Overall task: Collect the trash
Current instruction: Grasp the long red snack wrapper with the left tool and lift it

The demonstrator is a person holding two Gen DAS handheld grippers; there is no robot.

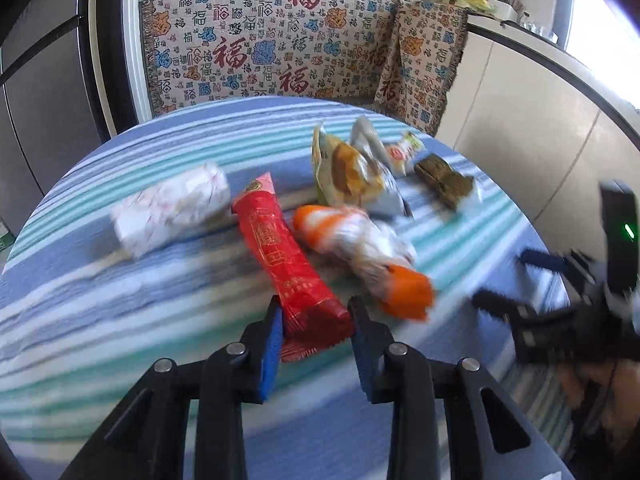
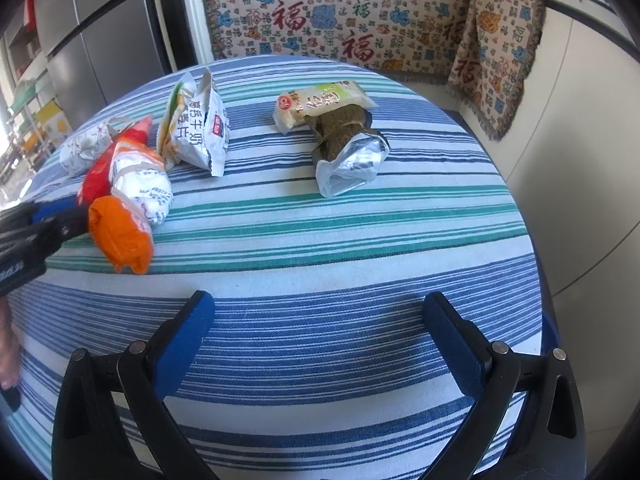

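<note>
Tablecloth [image 2: 340,280], striped blue, white and green, covers the round table before a patterned throw [image 1: 260,40] and grey cabinets. Wrappers cluster at its middle. Red wrapper [image 1: 288,264] lies lengthwise, its near crimped end between the left gripper [image 1: 316,320], jaws narrow, pads beside the foil but seemingly not yet pinching. Close squarely on the flat seal, avoiding the touching orange-and-white wrapper [image 1: 360,256]. Right gripper [image 2: 320,340] hovers wide, empty.

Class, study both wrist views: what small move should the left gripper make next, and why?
Probably close the left gripper. Its blue pads already sit either side of the near end of the red wrapper, which lies on the striped tablecloth, with a slight gap still showing. The right gripper hangs open over bare cloth, holding nothing.
</note>
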